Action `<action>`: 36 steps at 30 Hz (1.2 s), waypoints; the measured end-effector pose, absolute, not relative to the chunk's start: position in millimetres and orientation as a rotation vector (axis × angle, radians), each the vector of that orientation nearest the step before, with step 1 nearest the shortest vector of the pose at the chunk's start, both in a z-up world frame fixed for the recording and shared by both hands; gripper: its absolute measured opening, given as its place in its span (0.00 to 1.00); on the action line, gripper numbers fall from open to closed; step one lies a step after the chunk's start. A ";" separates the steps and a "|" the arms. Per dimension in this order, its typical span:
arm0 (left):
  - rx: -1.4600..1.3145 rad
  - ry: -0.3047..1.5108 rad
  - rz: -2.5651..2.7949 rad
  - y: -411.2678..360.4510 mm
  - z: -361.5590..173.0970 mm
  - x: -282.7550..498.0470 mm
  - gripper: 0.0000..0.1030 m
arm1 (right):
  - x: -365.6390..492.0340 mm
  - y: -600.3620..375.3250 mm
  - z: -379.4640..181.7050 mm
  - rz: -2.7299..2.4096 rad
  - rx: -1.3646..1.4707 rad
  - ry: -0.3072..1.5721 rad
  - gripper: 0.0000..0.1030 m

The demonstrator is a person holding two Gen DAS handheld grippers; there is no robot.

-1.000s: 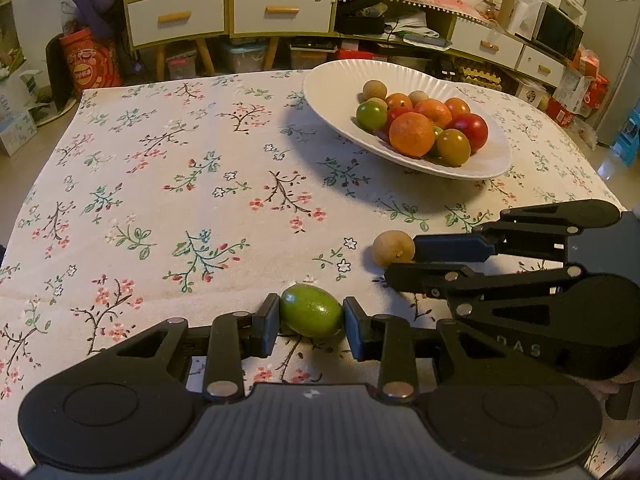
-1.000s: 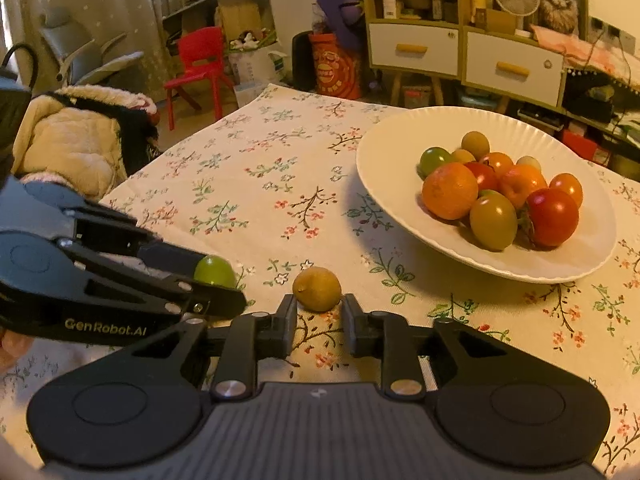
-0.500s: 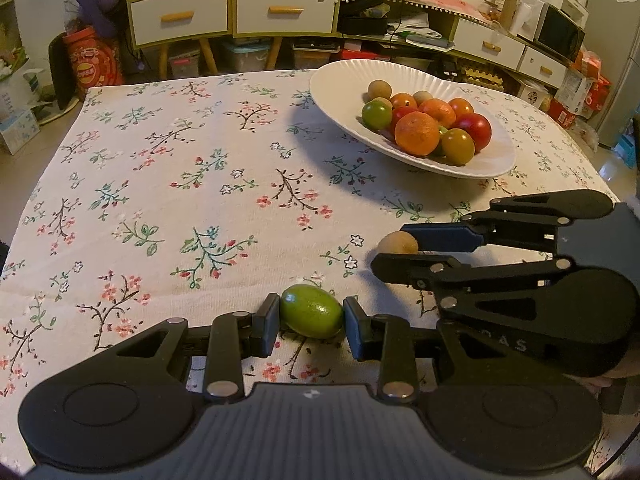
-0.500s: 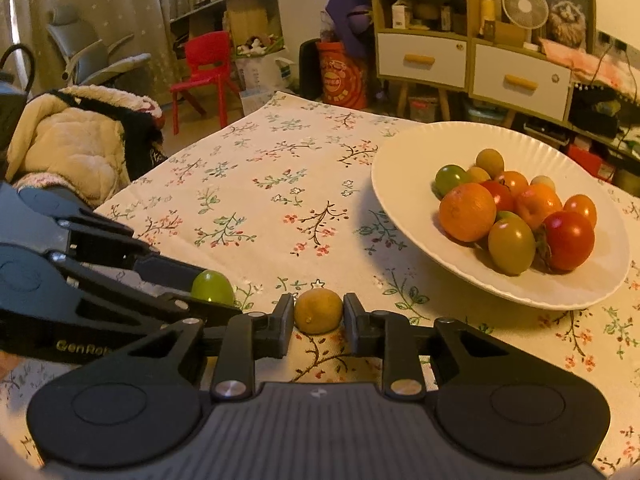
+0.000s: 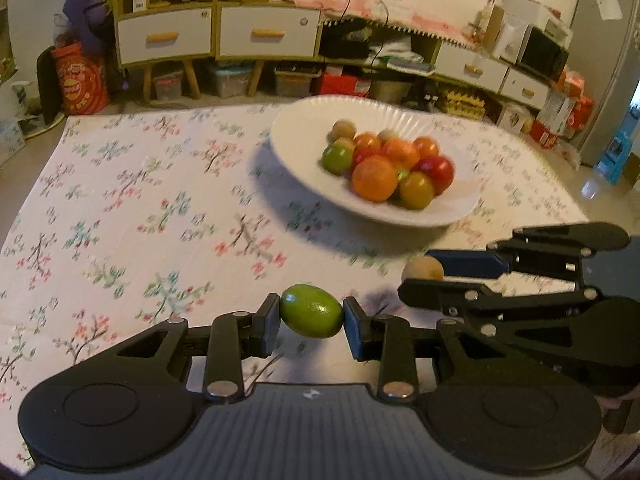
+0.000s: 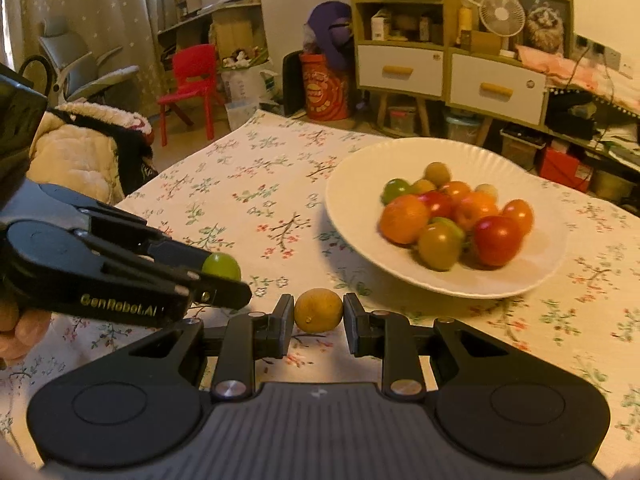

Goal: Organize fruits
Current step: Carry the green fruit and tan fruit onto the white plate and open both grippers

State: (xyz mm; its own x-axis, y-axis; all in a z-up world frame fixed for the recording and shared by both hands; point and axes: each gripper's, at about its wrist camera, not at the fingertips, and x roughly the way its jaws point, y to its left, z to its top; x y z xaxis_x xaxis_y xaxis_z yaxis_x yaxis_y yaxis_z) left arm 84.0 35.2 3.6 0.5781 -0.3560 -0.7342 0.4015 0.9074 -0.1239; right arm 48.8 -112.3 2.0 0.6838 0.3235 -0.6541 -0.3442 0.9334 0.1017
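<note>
Two fruits are clamped at this moment, one in each hand-held gripper. The left hand-held gripper has its fingers pressed against both ends of a green lime, which sits lengthwise between the pads and is lifted clear of the counter, its shadow falling on the floral cloth below. The right hand-held gripper is closed on a small round brownish-yellow fruit, held the same way between its two pads above the cloth. The two tools sit side by side: in the left wrist view the right hand-held gripper reaches in from the right with the brownish fruit at its tip, and in the right wrist view the left one enters from the left with the lime showing at its end. Beyond both, further along the counter, stands a wide white plate with a pile of fruit in it: an orange at the front, a red tomato beside it, an olive-green tomato between them, and more orange, green and tan pieces behind, all somewhat blurred. The held fruits are well apart from the plate, on its near side.
</note>
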 end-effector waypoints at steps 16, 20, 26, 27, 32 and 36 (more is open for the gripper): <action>0.092 0.714 -0.467 -10.3 24.9 101.2 0.26 | 68.3 -168.7 22.5 0.220 0.045 0.652 0.23; 0.134 0.690 -0.464 -15.6 24.2 114.6 0.26 | 81.2 -185.8 21.9 0.170 0.041 0.654 0.23; 0.167 0.699 -0.506 -17.9 19.8 138.7 0.26 | 97.9 -200.2 16.4 0.147 0.030 0.665 0.23; 0.179 0.700 -0.518 -18.3 19.1 141.5 0.26 | 101.0 -201.6 15.0 0.150 0.027 0.667 0.23; 0.222 0.715 -0.543 -19.6 13.9 155.2 0.26 | 108.9 -209.0 11.0 0.161 0.015 0.684 0.23; 0.223 0.732 -0.568 -15.9 12.1 164.1 0.27 | 113.9 -212.7 9.2 0.179 0.006 0.694 0.23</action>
